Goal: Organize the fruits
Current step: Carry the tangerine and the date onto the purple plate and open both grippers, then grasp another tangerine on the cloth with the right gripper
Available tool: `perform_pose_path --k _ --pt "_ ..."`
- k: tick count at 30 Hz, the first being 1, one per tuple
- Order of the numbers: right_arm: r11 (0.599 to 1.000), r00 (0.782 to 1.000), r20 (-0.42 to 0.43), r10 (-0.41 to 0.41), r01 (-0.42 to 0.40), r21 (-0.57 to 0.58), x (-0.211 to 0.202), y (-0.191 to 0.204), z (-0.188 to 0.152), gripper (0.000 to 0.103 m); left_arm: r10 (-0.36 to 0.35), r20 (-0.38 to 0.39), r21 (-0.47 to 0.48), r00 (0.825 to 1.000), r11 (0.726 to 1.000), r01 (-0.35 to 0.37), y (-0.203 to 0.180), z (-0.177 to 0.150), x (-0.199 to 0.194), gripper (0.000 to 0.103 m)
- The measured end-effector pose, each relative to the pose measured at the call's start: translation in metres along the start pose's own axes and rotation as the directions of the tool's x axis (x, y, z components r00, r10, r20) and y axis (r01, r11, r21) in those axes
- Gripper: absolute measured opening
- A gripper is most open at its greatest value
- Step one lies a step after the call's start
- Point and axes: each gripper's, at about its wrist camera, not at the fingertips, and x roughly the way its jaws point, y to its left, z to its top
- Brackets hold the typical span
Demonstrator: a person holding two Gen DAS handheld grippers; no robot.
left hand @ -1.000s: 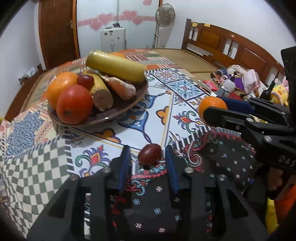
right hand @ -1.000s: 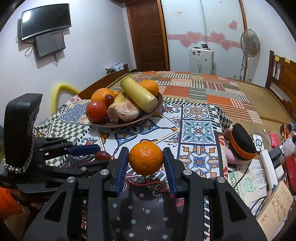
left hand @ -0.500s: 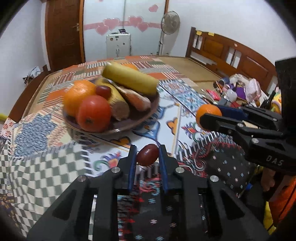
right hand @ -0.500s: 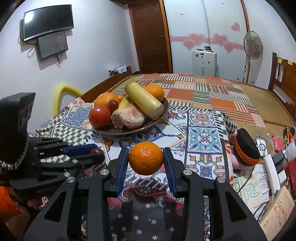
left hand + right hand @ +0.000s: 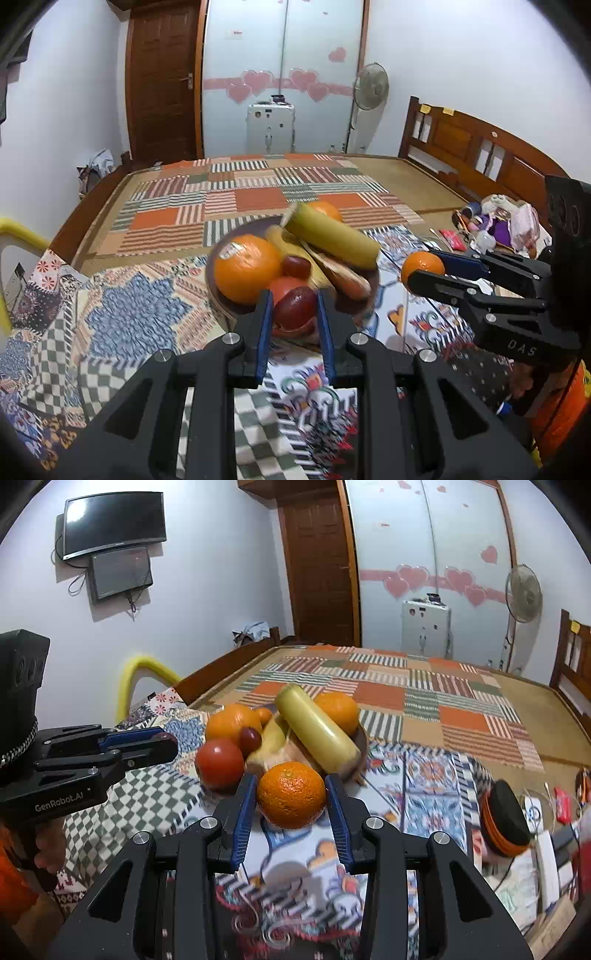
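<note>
The left tongs (image 5: 294, 314) were closed on a dark red grape-like fruit (image 5: 294, 309), which was pinched between the two blue pads and was held in the air just in front of the near rim of the brown fruit plate (image 5: 236, 314). The right tongs (image 5: 290, 805) were closed on a mandarin orange (image 5: 291, 795), which filled the gap between the pads and was carried above the patterned cloth (image 5: 424, 794), short of the plate. In the left view the same mandarin (image 5: 422, 266) was seen at the tip of the right tongs, just off the plate's right side.

The plate was set on a bed covered with the patterned cloth, toward its left edge. On the plate were piled a large orange (image 5: 247, 267) with a sticker, a tomato (image 5: 219, 763) at the near left, a small dark red fruit (image 5: 250, 737) between them, a long pale-yellow cylinder-shaped fruit (image 5: 317, 733) laid across the top, a banana (image 5: 269, 744) under it, and a second orange (image 5: 337, 707) at the far side. A striped patchwork mat (image 5: 406, 698) was spread on the bed beyond the plate. A black and orange round object (image 5: 504, 818) was seen at the bed's right edge.
</note>
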Motion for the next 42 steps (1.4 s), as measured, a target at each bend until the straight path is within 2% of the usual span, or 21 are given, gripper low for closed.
perform_pose_path --k 10,19,30,34,37,42 --pt "0.997 1.0 -0.019 -0.008 0.006 -0.074 0.028 0.007 0.022 0.035 0.007 -0.002 0.015 1.0 1.0 -0.007 0.006 0.019 0.025 0.023" --pt "0.999 0.997 -0.077 -0.023 0.02 -0.043 0.059 -0.007 0.025 0.035 -0.003 -0.013 0.03 1.0 1.0 0.004 0.008 0.025 0.046 0.024" --pt "0.992 0.996 -0.069 -0.051 0.042 -0.122 0.061 0.007 0.021 0.035 -0.018 -0.036 0.016 0.999 1.0 0.019 0.009 0.026 0.064 0.024" --pt "0.993 0.996 -0.071 -0.045 0.037 -0.112 0.061 0.003 0.022 0.035 -0.023 -0.052 0.019 0.998 1.0 0.024 0.009 0.025 0.069 0.024" --pt "0.995 0.996 -0.084 -0.031 0.022 -0.098 0.062 0.001 0.023 0.038 -0.031 -0.066 0.009 0.997 0.999 0.032 0.009 0.025 0.073 0.026" --pt "0.995 0.996 -0.084 -0.041 0.033 -0.098 0.059 -0.001 0.022 0.046 -0.039 -0.064 -0.024 0.997 0.999 0.037 0.018 0.024 0.071 0.04"
